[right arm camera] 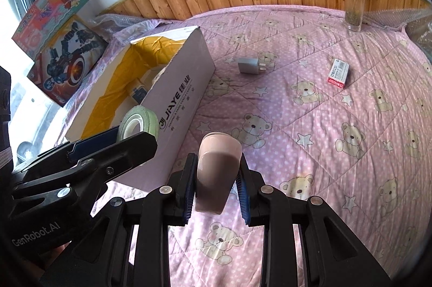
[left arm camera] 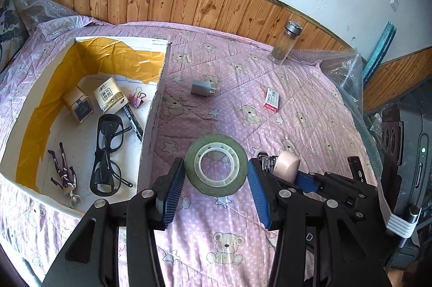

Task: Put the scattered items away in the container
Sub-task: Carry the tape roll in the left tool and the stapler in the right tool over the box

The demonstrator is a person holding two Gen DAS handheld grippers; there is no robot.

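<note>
My left gripper (left arm camera: 216, 164) is shut on a green tape roll (left arm camera: 194, 171), held flat between its blue pads just right of the box wall. In the right wrist view the roll (right arm camera: 139, 122) hangs beside the box's near corner. My right gripper (right arm camera: 217, 159) is shut on a rounded pink case (right arm camera: 217, 173) above the pink quilt. The white box (left arm camera: 158, 87) with yellow lining holds two tea tins (left arm camera: 109, 96), a pink binder clip, a marker, black glasses (left arm camera: 106, 152) and a small figure. A grey charger (left arm camera: 201, 88) and a red-white eraser pack (left arm camera: 271, 99) lie on the quilt.
A glass bottle (left arm camera: 286, 43) with a metal cap stands at the far edge by the wood panelling. Bubble wrap (left arm camera: 343, 68) is bunched at the right edge. Toy boxes (right arm camera: 54, 25) lean beyond the white box. Dark equipment (left arm camera: 405, 152) stands off the right side.
</note>
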